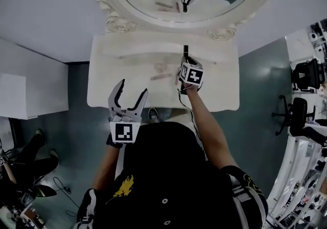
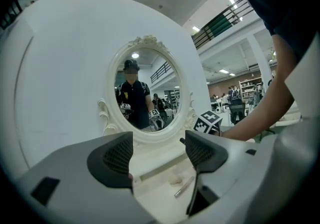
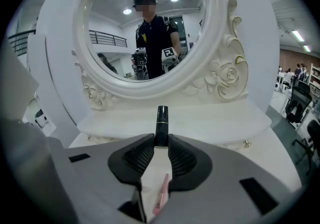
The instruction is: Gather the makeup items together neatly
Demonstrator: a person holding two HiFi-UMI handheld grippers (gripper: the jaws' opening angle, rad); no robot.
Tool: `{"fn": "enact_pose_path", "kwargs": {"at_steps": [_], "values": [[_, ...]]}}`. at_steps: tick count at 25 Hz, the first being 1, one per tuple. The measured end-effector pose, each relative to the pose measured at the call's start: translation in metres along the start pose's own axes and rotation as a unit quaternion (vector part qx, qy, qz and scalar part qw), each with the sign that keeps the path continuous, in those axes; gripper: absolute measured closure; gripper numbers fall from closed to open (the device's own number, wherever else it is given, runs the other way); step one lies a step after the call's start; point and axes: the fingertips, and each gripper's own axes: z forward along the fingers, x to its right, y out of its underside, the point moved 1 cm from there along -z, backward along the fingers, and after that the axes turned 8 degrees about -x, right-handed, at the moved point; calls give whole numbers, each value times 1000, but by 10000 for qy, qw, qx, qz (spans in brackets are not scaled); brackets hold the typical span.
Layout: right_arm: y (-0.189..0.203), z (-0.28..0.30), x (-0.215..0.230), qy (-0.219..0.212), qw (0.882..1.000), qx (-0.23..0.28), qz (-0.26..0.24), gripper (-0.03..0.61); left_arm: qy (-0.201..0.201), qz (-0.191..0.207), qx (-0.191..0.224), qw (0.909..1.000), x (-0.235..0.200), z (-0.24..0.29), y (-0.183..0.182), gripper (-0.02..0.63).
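Gathering looks partly done: at frame centre the right gripper pinches a black tube above the dressing table, the left gripper, lower left, gapes wide and empty, and a pink pencil lies loose mid-table

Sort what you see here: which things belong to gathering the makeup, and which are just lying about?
Belonging to the job: black tube, clamped in the right gripper; slim pencil on the vanity top.
Just about: oval mirror; black office chair.
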Motion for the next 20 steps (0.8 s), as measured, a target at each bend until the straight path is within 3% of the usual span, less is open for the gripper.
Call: {"fn": "enact_pose_path", "kwargs": {"at_steps": [2, 4, 8, 15, 18, 20], "values": [[-14, 10, -9, 30, 10000, 8, -57, 474, -114, -182, 0, 9998, -4, -3, 1, 281], [-24, 21, -16, 73, 9999, -27, -74, 474, -186, -107, 51, 9998, -8, -4, -1, 281], [-30, 38, -27, 114, 9997, -204, -60, 474, -362, -669, -54, 9971, -9, -8, 5, 281], [-29, 63, -39, 71, 9993, -338, 170, 474, -434, -649, -230, 9967, -16, -13, 10, 281], [-30, 68, -37, 109, 9990, -326, 281, 474, -392, -520, -697, 9954, -19, -21, 24, 281], [-34, 70, -38, 143, 9989, -324, 302, 474, -418, -525, -780, 9947, -22, -22, 28, 281]]}}
